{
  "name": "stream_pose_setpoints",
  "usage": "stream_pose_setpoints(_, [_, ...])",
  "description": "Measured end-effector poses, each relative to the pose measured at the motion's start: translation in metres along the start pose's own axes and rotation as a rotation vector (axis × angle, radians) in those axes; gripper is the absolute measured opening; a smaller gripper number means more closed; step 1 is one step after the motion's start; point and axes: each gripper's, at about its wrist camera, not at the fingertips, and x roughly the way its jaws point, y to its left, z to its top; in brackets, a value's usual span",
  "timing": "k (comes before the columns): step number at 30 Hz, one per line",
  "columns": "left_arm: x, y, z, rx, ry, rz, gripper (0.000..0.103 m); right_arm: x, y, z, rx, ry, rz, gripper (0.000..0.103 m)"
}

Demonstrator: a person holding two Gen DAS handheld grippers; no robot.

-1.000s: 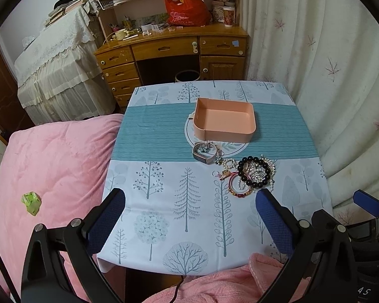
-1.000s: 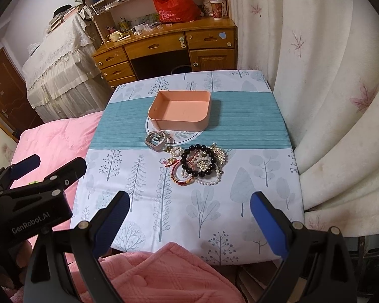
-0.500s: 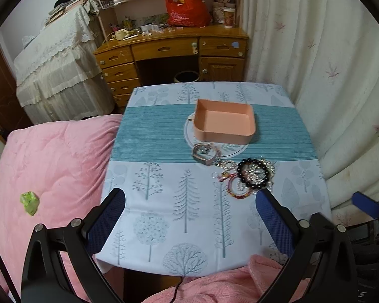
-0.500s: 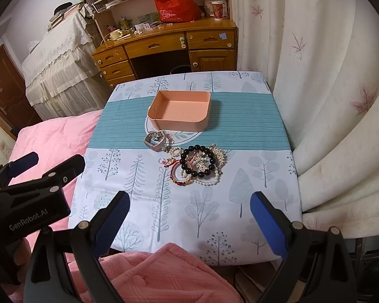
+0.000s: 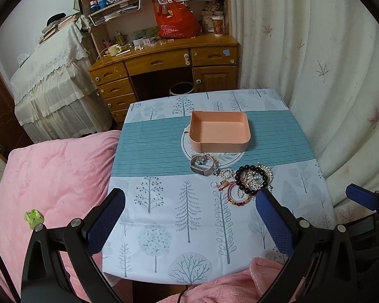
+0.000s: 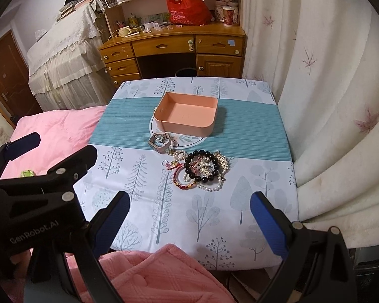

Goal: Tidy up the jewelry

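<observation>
we see a small table with a tree cloth (image 5: 189, 214) on it, and a pink blanket (image 5: 53, 176) lies just beside it on the left. a big white curtain (image 6: 328, 88) hangs on the right side. far behind stands a wooden desk (image 5: 164, 63) with a red bag (image 5: 176, 22) on top.

our left gripper (image 5: 189, 217) hangs over the near edge of the table, and its two blue fingers stand wide apart with nothing between them. our right gripper (image 6: 189, 217) is the same, wide and holding nothing.

in the middle of the table sits a pink box (image 6: 188, 115), on the green stripe, and we see nothing in it. just in front of the box lies a watch (image 6: 160, 142). next to the watch is a pile of jewelry (image 6: 202, 171) on the cloth, closer to us than the box. on top of the pile is a ring of black beads (image 6: 202, 166), and a red bracelet (image 6: 184, 183) and white pearls (image 6: 212, 188) lie at its near side.
</observation>
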Motion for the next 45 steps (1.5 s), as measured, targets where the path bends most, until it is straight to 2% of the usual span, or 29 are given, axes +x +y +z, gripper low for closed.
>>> stream_pose_setpoints(8, [0.004,0.010,0.004,0.003,0.017,-0.025,0.102,0.000,0.003,0.007,0.018,0.007,-0.002,0.097])
stream_pose_setpoints(16, [0.012,0.031,0.008,0.008,0.027,-0.073,0.102,0.001,0.010,0.007,0.065,-0.009,0.032,0.097])
stream_pose_setpoints(22, [0.022,0.052,0.008,0.027,0.031,-0.099,0.102,-0.001,0.016,0.001,0.124,-0.053,-0.003,0.097])
stream_pose_setpoints(24, [0.024,0.058,0.006,0.036,0.029,-0.130,0.102,-0.003,0.017,-0.001,0.132,-0.083,-0.040,0.097])
stream_pose_setpoints(26, [0.031,0.065,0.004,0.055,0.045,-0.195,0.102,-0.006,0.020,-0.004,0.113,-0.117,-0.108,0.097])
stream_pose_setpoints(28, [0.042,0.068,0.004,0.077,0.090,-0.245,0.102,-0.006,0.021,-0.008,0.084,-0.131,-0.177,0.097])
stream_pose_setpoints(32, [0.073,0.068,0.003,0.091,0.200,-0.261,0.102,-0.001,0.021,-0.016,0.011,-0.154,-0.257,0.097])
stream_pose_setpoints(35, [0.095,0.067,0.004,0.067,0.242,-0.284,0.102,0.009,0.020,-0.022,-0.069,-0.166,-0.311,0.097])
stream_pose_setpoints(39, [0.127,0.061,0.012,0.044,0.291,-0.291,0.102,0.036,0.018,-0.023,-0.194,-0.138,-0.349,0.097])
stream_pose_setpoints(41, [0.145,0.053,0.018,0.059,0.287,-0.279,0.102,0.054,0.016,-0.023,-0.242,-0.143,-0.336,0.097])
stream_pose_setpoints(43, [0.165,0.043,0.023,0.092,0.270,-0.260,0.102,0.075,0.006,-0.020,-0.240,-0.147,-0.231,0.095])
stream_pose_setpoints(45, [0.186,0.033,0.027,0.118,0.236,-0.267,0.102,0.093,-0.001,-0.016,-0.216,-0.132,-0.131,0.082])
